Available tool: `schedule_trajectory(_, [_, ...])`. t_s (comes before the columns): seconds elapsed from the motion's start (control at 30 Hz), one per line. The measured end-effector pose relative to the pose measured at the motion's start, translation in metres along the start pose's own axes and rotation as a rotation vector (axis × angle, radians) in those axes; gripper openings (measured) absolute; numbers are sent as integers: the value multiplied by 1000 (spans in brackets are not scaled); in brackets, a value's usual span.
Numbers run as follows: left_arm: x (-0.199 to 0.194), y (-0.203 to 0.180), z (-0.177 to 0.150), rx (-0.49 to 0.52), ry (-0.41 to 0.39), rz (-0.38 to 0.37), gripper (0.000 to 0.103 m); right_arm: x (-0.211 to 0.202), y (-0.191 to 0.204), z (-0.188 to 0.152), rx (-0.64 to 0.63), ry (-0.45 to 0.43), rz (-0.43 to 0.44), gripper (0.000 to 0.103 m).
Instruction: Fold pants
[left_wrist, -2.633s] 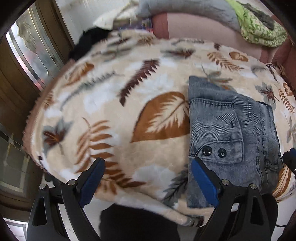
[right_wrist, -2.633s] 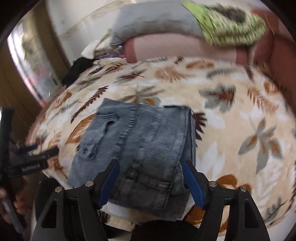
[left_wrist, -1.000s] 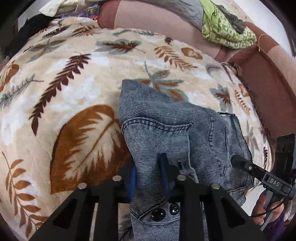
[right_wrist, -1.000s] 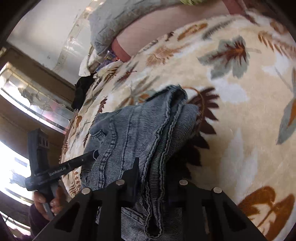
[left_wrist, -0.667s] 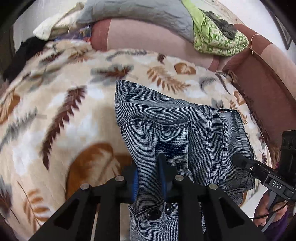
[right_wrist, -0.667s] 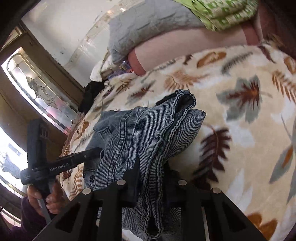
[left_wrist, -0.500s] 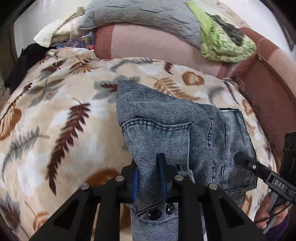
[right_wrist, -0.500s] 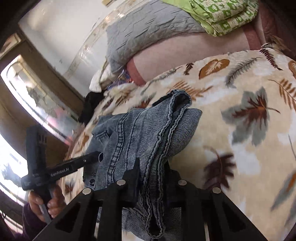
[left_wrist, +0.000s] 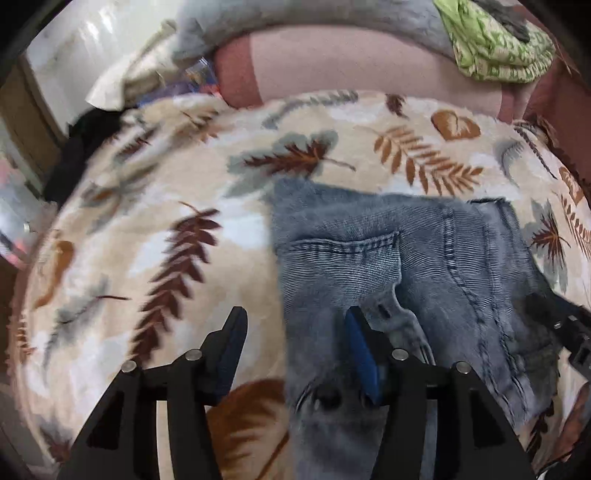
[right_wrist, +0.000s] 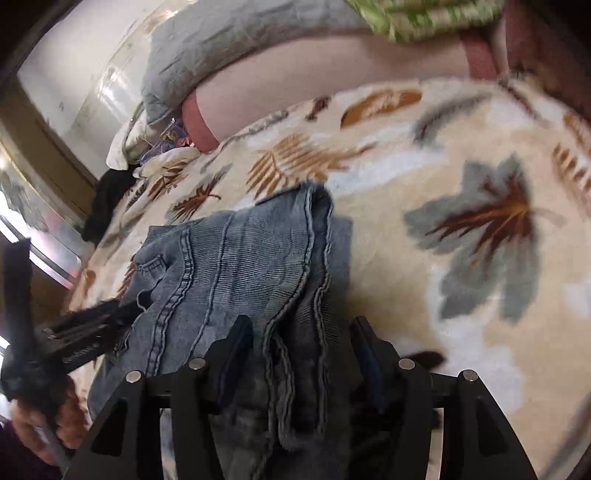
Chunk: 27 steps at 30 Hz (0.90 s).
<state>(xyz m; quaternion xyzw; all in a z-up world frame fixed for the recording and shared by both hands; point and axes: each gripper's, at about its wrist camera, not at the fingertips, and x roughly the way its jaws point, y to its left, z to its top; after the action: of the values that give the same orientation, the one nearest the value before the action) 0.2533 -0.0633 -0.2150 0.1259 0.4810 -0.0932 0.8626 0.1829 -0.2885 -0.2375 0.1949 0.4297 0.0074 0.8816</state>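
Left claw (left_wrist: 293, 345) opening, denim edge between the blue pads, no pinch now. Right claw (right_wrist: 301, 349) likewise opening around the stacked seam edge, released. Folded pants (left_wrist: 399, 280) lie center-right in the left view, on the leaf-print blanket (left_wrist: 155, 236) over the bed. Step looks like set-down after the fold; next: back both claws off without dragging layers. No legible writing.

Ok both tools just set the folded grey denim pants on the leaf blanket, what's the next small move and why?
Probably draw both tools straight back. The left tool and right tool are opening, pads no longer pinching, yet the folded grey denim pants lie between each pair of pads on the leaf-print blanket, so sideways motion might drag the fold.
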Motion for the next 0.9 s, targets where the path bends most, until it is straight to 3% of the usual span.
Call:
schedule_trajectory(0.03, [-17, 1, -3, 3, -36, 12, 58, -12, 3, -1, -12, -26, 4, 59])
schedule_trajectory(0.1, [-43, 1, -7, 11, -86, 51, 74, -41, 13, -1, -42, -81, 14, 59])
schedule_trajectory(0.17, [-83, 0, -15, 11, -175, 114, 81, -71, 27, -3, -85, -137, 13, 59])
schedule_trajectory(0.37, [-182, 5, -34, -7, -343, 232, 85, -161, 63, -19, -157, -282, 55, 65])
schedule_trajectory(0.43, [-212, 9, -42, -30, -387, 235, 90, -186, 75, -25, -175, -319, 63, 67])
schedule_trajectory(0.6, [-270, 13, -63, -73, -470, 230, 91, -241, 104, -39, -226, -406, 80, 72])
schedule_trajectory(0.9, [-323, 10, -87, -107, -540, 234, 92, -306, 129, -70, -292, -531, 53, 76])
